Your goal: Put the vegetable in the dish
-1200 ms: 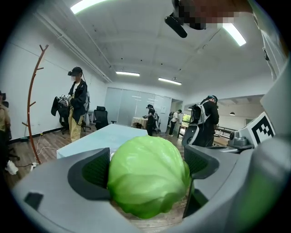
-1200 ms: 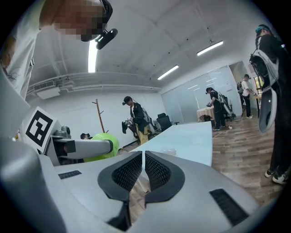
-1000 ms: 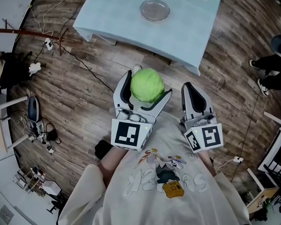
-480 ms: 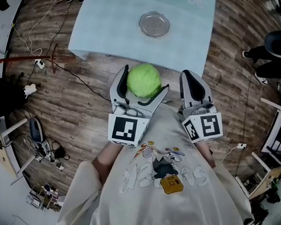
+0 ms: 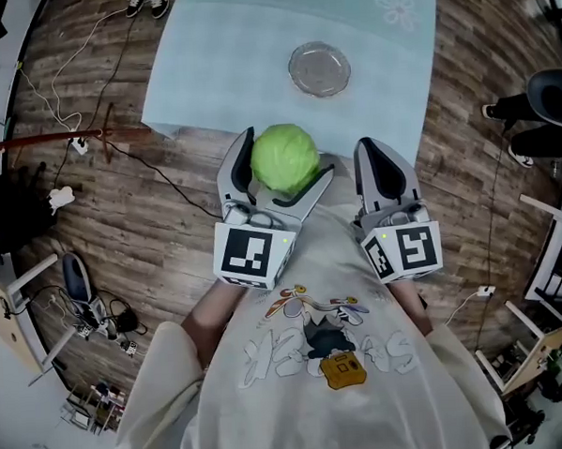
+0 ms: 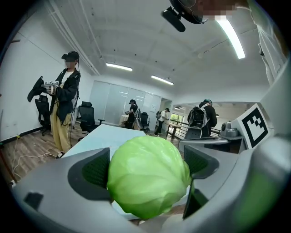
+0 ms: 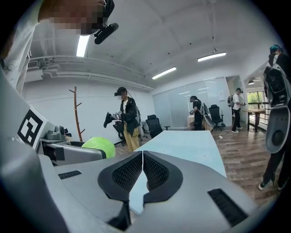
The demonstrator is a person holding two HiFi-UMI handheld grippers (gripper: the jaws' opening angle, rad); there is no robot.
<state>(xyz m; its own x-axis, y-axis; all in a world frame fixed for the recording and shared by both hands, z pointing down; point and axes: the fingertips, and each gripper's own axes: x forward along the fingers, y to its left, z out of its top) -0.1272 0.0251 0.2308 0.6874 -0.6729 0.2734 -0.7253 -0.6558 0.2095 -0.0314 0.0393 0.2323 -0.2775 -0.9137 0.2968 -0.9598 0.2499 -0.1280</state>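
**Desk:** What sits nearest the lens?

**Operator:** My two grippers, held close in front of my chest. The left hand-held gripper [image 5: 287,160] is clamped on a green cabbage [image 6: 148,175], one jaw pressed to each side of the head. The right hand-held gripper [image 7: 142,169] rides just beside it, jaws pressed together on nothing.

**Desk:** Where does that put the cabbage?

**Operator:** In the air, right at the near edge of the pale blue surface [image 5: 226,62], with the wooden floor [image 5: 149,207] below me. It touches nothing but the jaws.

**Desk:** And the dish?

**Operator:** A clear round dish [image 5: 319,69], empty, lies further in on the surface. It is ahead and slightly right of the cabbage, well apart from it. Beyond that, the left gripper view shows other people [image 6: 63,104] standing about the room.

**Desk:** Which step is this?

**Operator:** I read it as the carry: the cabbage is lifted but not yet delivered. The next move calls for reaching my left arm forward past the edge, centring the cabbage over the dish and lowering it until it rests there. Only then should I part the jaws. The head is round and the dish looks shallow, so I reckon a release from any height could send it rolling off.
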